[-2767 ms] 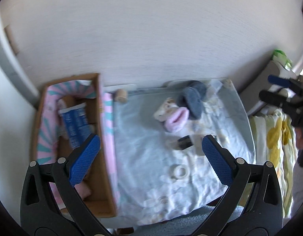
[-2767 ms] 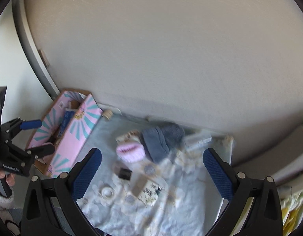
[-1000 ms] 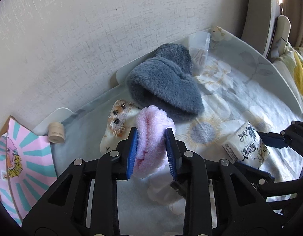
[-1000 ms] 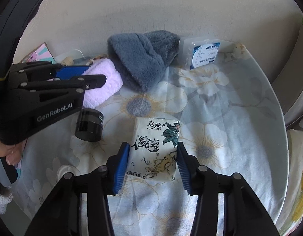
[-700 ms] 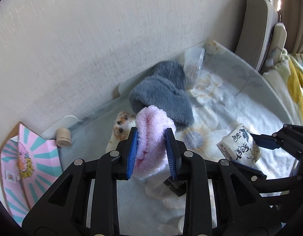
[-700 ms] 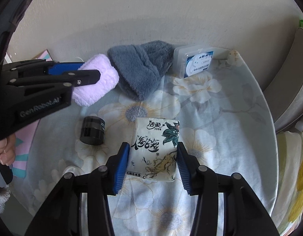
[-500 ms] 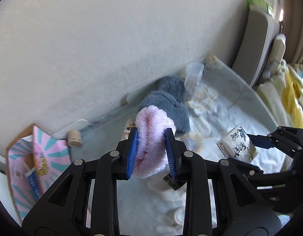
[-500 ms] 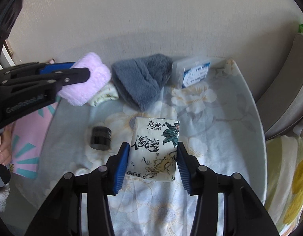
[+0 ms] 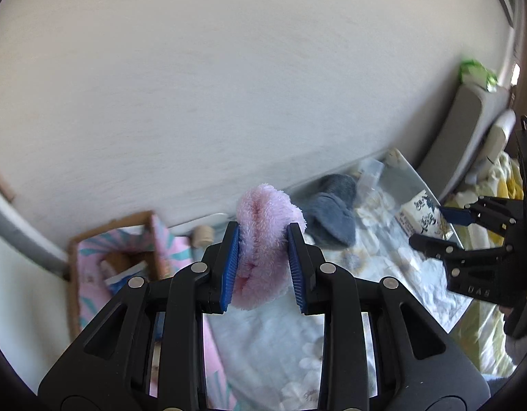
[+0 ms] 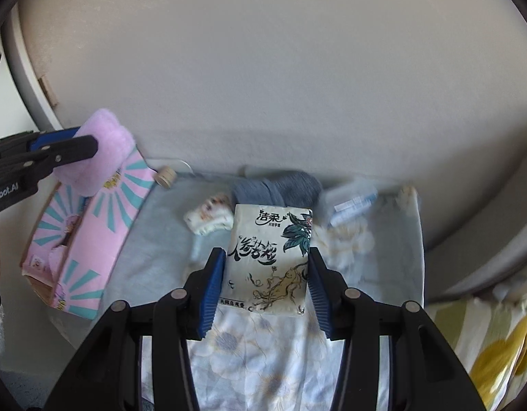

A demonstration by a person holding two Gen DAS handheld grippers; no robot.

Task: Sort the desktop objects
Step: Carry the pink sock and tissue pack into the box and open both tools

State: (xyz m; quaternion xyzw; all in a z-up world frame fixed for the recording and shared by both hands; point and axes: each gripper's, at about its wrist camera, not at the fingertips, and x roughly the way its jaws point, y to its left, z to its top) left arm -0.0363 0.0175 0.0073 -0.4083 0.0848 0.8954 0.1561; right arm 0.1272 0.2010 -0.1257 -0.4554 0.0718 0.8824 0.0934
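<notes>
My left gripper point(image 9: 263, 239) is shut on a fluffy pink sock point(image 9: 265, 226) and holds it high above the table, near the pink-lined cardboard box point(image 9: 92, 250). From the right wrist view the pink sock point(image 10: 105, 144) hangs over the box point(image 10: 88, 226). My right gripper point(image 10: 266, 267) is shut on a white tissue pack point(image 10: 270, 253) with black writing, lifted above the floral cloth. The tissue pack also shows in the left wrist view point(image 9: 421, 215).
A grey fluffy sock point(image 10: 277, 185), a cream patterned sock point(image 10: 208, 215), a clear plastic case point(image 10: 352, 202) and a small wooden spool point(image 10: 165, 176) lie on the floral cloth point(image 10: 263, 359). A wall stands behind. A grey chair point(image 9: 468, 130) is at the right.
Both grippers have risen from the table with their loads. The left one has carried the pink sock left towards the box. The right one holds the tissue pack higher.
</notes>
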